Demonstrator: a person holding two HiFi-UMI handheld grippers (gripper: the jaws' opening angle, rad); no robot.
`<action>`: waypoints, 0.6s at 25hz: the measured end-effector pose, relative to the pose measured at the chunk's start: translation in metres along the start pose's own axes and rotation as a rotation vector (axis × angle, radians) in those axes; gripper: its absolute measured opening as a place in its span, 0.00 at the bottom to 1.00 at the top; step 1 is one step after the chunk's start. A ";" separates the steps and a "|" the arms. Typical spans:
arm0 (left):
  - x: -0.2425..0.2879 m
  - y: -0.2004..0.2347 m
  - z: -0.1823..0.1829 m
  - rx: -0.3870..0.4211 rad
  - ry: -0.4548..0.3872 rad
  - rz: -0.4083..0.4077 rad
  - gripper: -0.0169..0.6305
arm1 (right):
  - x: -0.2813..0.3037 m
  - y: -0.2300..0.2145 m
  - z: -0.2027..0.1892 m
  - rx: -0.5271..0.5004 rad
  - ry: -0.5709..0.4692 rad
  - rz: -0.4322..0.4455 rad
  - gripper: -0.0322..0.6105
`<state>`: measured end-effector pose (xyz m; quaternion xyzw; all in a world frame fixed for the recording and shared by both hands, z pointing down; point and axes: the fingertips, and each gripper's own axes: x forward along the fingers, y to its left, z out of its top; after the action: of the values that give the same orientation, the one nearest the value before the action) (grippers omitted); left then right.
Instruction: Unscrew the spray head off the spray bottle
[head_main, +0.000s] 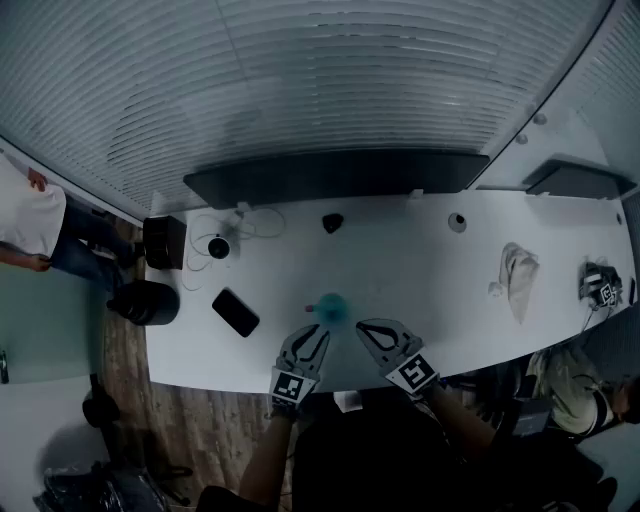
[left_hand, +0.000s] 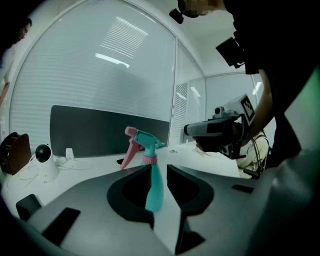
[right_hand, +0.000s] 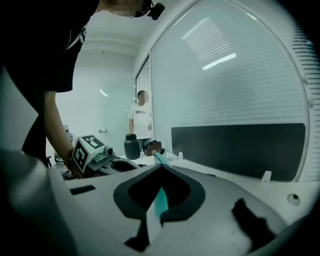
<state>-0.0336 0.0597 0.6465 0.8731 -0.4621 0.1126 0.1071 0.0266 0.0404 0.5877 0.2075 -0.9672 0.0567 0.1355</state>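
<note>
A slim teal spray bottle (head_main: 330, 308) stands upright near the white table's (head_main: 420, 260) front edge. In the left gripper view its body (left_hand: 154, 190) carries a pink collar and trigger under a teal spray head (left_hand: 142, 140). My left gripper (head_main: 320, 332) (left_hand: 159, 169) is shut narrowly on the body; the left pad touches it and a thin strip of table shows along its right side. My right gripper (head_main: 366, 326) (right_hand: 160, 169) is shut and empty, its tips just short of the bottle (right_hand: 160, 200), which shows through the jaw cut-out.
A black phone (head_main: 235, 312) lies left of the bottle. Behind it sit a white round camera (head_main: 218, 246) with its cable and a dark box (head_main: 163, 242). A crumpled cloth (head_main: 518, 270) lies at the right. A long dark panel (head_main: 330, 175) lines the back edge. A person (head_main: 30, 220) stands at far left.
</note>
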 end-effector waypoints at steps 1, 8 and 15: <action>0.002 0.001 -0.005 0.000 0.006 -0.003 0.15 | 0.000 -0.001 -0.001 -0.004 0.001 -0.005 0.05; 0.014 0.012 -0.022 0.010 0.042 -0.038 0.25 | -0.002 -0.003 -0.007 -0.009 0.022 -0.032 0.05; 0.025 0.005 -0.043 0.006 0.076 -0.033 0.51 | -0.018 0.001 -0.010 -0.004 0.035 -0.052 0.05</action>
<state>-0.0284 0.0504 0.6952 0.8760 -0.4428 0.1452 0.1240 0.0444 0.0502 0.5918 0.2312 -0.9591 0.0549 0.1542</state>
